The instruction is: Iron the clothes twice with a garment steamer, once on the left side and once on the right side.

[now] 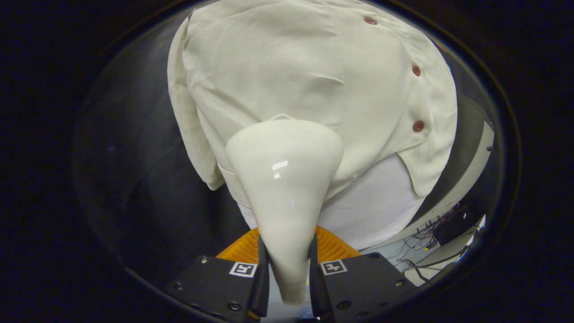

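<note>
While the jaws point(287, 273) are clamped on the steamer point(284, 188) handle, both fingers pressing its narrow neck, grip looks ok but it's low on a smooth, glossy taper. Risk 1: handle slides or twists btwn the fingers if the head drags on cloth, bc that glossy shell likely gives little friction.

Steamer head flares out just ahead of the fingers and sits against the lower part of the shirt point(314, 80), on the side away from the button point(418, 126) placket. Can't tell if the face is actually touching fabric or just close, it's hidden behind the head itself.

Risk 2: shirt hangs loose, hem and sleeve free. Push too hard and fabric prob swings away w/o getting pressed; pull too fast and it bunches. Visible creases mid-chest could get set in rather than smoothed.

Risk 3: white underlayer point(376, 202) shows below the hem; head may catch that edge on the way up.

Risk 4: going over to the other side means crossing the buttons, snag point.

Farther off, loose cables point(430, 251) on the surface point(448, 255) beyond the shirt; keep clear on wide swings.
</note>
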`<state>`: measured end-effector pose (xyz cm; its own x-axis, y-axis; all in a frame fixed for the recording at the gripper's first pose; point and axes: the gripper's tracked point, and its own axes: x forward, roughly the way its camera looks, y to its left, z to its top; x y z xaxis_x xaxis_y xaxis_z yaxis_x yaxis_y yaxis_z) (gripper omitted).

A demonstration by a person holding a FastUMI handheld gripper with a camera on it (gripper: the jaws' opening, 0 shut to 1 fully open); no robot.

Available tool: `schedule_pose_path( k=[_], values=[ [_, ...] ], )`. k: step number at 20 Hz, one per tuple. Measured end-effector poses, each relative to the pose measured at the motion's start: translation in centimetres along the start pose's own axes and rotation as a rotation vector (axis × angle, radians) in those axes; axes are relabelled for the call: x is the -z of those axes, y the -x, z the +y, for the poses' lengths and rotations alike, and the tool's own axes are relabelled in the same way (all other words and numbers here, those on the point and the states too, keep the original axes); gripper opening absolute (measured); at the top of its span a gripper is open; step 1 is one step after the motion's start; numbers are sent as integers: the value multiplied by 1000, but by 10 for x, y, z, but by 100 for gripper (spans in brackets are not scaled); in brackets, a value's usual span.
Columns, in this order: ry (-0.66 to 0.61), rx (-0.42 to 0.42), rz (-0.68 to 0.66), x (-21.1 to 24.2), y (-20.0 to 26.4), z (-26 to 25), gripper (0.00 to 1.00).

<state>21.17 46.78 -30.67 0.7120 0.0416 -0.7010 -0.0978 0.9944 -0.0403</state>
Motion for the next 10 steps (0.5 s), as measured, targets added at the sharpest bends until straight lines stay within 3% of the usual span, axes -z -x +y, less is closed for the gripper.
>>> schedule_pose_path(
  k=[7,10],
  values=[
    [9,-60,-98,-33,64,-22,37],
    [35,-64,-170,-67,121,-32,37]
  ],
)
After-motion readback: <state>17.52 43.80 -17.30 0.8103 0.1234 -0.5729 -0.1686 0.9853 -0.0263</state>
